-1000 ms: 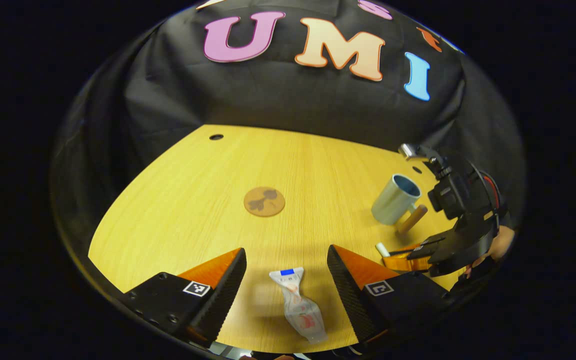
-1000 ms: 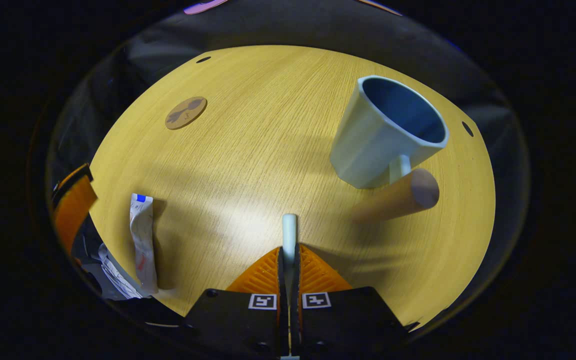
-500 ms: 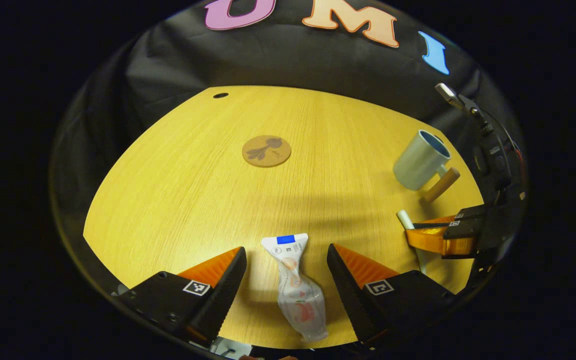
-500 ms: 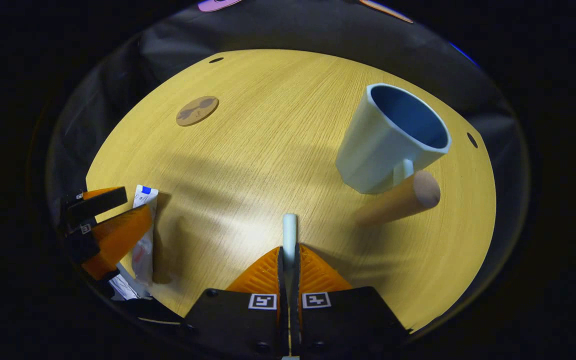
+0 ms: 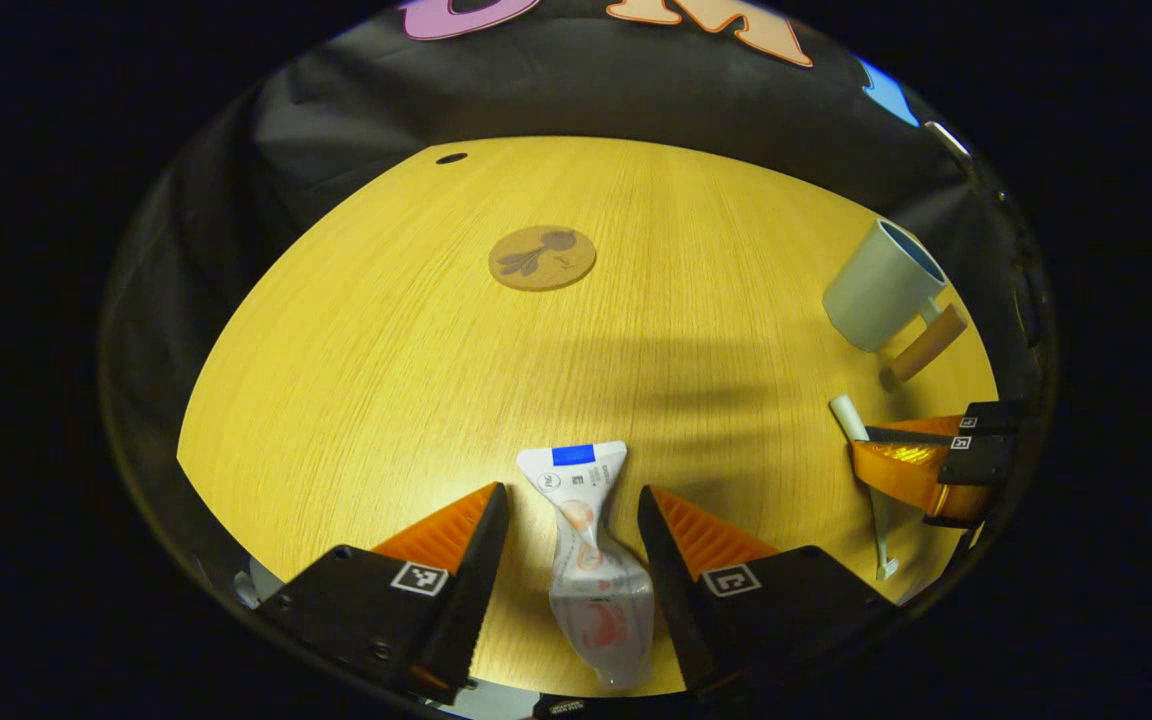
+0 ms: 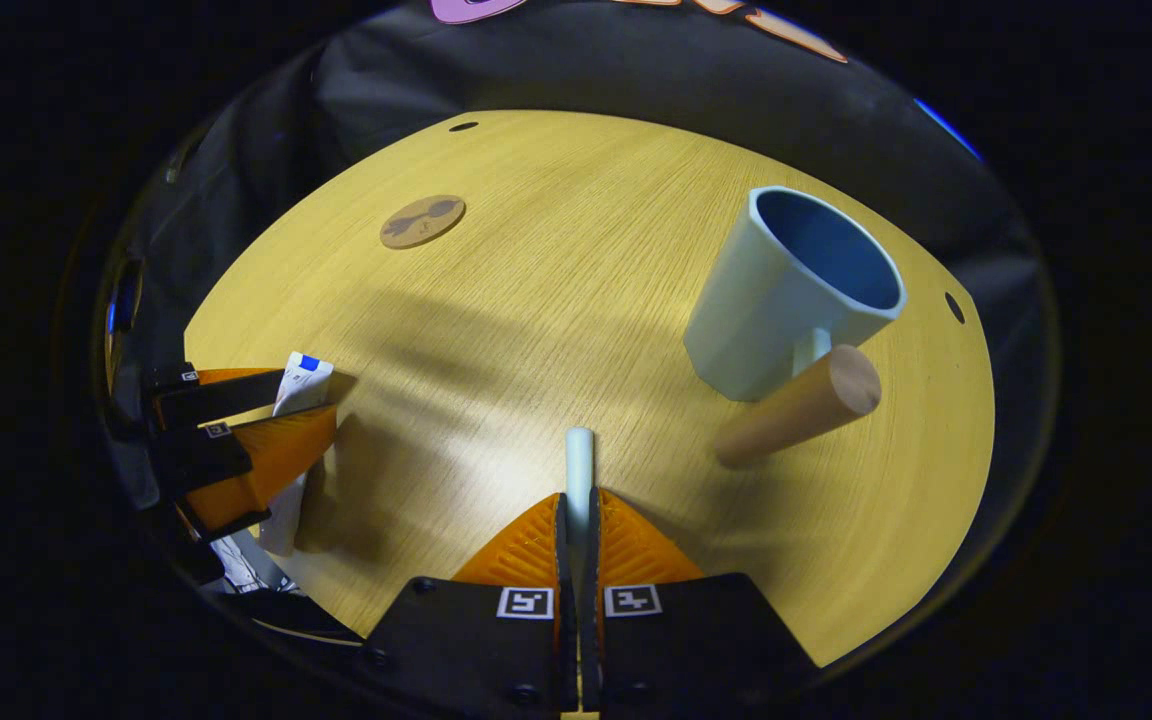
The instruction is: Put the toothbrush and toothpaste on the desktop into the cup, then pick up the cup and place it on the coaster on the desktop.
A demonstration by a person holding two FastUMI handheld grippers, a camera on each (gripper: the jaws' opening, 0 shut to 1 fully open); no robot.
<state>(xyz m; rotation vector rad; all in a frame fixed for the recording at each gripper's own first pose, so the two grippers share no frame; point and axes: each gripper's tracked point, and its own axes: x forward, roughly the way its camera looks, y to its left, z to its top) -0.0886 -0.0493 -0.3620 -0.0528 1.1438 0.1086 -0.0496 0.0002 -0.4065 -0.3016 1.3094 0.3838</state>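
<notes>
Most of the desktop [image 5: 386,340] lies bare: a wide open stretch runs from the near edge out to the coaster [image 5: 542,258], which sits alone toward the far side with free room all round it. On the right the cup [image 6: 786,290] stands upright, its wooden handle [image 6: 801,405] jutting toward the near side (the one thing blocking a low pass there). Near left in the right gripper view, the left gripper [image 6: 266,425] and toothpaste [image 6: 301,385] take up that corner.

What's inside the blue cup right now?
Nothing that shows: the cup looks empty down its blue inner wall, though its bottom is hidden. The toothbrush is outside, clamped by the right gripper.
</notes>
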